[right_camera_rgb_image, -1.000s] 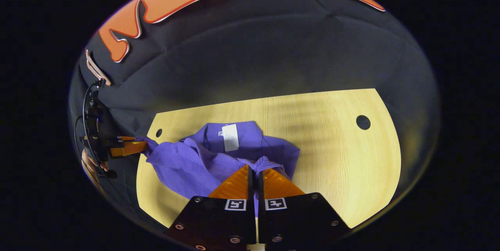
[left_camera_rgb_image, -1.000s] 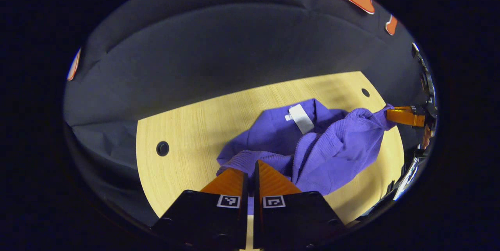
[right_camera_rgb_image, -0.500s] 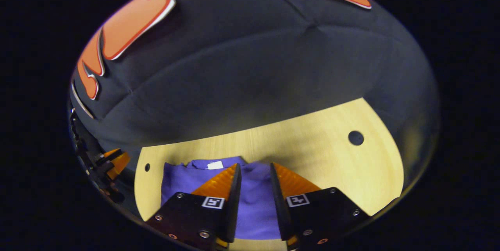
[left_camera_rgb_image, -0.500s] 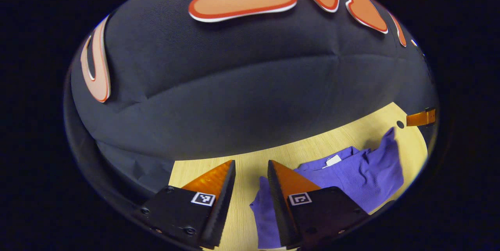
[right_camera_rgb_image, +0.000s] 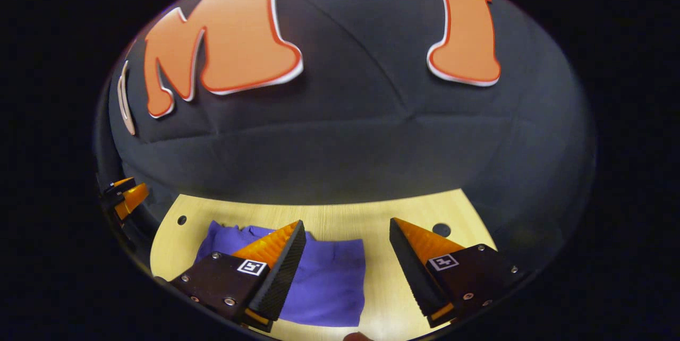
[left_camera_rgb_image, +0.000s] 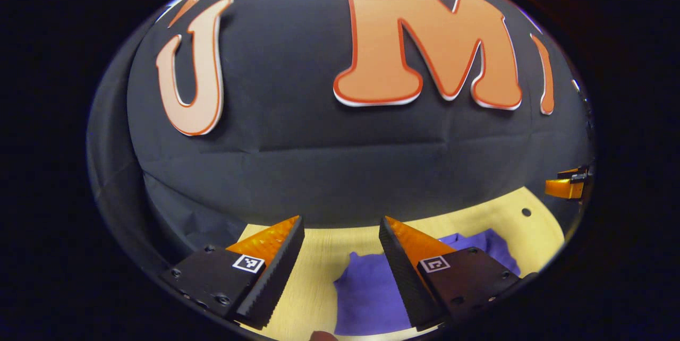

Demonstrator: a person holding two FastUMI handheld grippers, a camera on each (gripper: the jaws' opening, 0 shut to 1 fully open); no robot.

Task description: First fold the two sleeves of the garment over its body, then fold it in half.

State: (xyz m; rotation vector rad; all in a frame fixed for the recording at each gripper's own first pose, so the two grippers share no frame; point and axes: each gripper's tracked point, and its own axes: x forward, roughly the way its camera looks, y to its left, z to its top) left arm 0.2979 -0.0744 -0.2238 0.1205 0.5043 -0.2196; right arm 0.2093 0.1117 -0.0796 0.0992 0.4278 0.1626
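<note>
Both grippers, left [left_camera_rgb_image: 340, 227] and right [right_camera_rgb_image: 345, 229], are spread wide, nothing held. The garment [right_camera_rgb_image: 324, 272] on the table [right_camera_rgb_image: 404, 213] looks folded; it could be unfolded if snagged

Garment [right_camera_rgb_image: 329, 277] is soft purple cloth, matt, lying on the surface [right_camera_rgb_image: 340, 219], pale wood-grain laminate, smooth, slight sheen. Booth wall [left_camera_rgb_image: 340, 171] is matt black woven cloth, creased. Left hand-held gripper [left_camera_rgb_image: 340, 256] and right hand-held gripper [right_camera_rgb_image: 345, 256]: ribbed finger faces, matt black plastic bodies with small metal screws.
</note>
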